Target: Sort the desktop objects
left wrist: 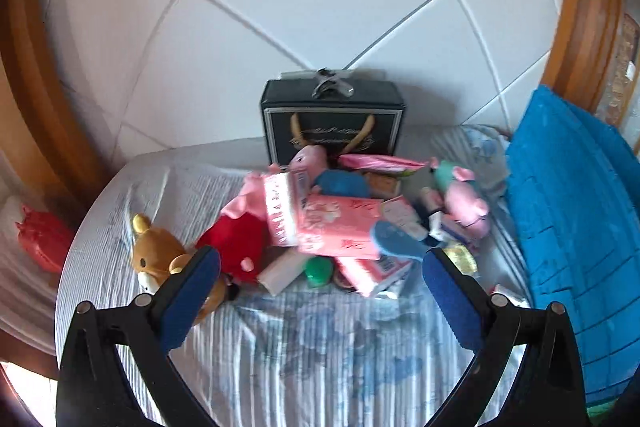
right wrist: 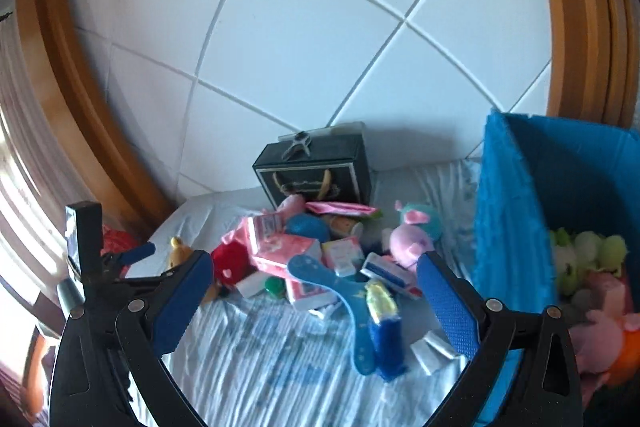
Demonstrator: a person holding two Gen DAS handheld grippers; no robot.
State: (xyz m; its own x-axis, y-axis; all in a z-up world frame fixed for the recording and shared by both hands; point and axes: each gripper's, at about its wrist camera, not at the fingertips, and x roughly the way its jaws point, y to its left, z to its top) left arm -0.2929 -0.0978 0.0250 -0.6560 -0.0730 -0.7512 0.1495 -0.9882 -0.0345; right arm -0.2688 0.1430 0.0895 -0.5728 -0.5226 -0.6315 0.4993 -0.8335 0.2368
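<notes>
**Inspector:** Desktop objects (left wrist: 340, 223) lie in one heap on the striped cloth (left wrist: 304, 355), directly in front of the black gift box (left wrist: 332, 123) that stands against the tiled wall.

**Clerk:** Contents of the heap?

**Inspector:** Pink packets (left wrist: 336, 223), a red plush (left wrist: 236, 243), a blue paddle-shaped piece (right wrist: 320, 275) and a pink pig plush (right wrist: 408, 243) to the right of the box. A brown bear plush (left wrist: 154, 251) lies at the heap's left edge, left of the box.

**Clerk:** The bin?

**Inspector:** The blue bin (right wrist: 516, 227) stands right of the box, with plush toys (right wrist: 588, 255) inside.

**Clerk:** Tools?

**Inspector:** The left gripper (left wrist: 320, 283) is spread fully wide, nothing between its pads, on the near side of the heap from the box. The right gripper (right wrist: 316, 291) is likewise spread wide and empty; the paddle and a blue packet (right wrist: 386, 343) lie on the cloth seen between its fingers, not gripped.
</notes>
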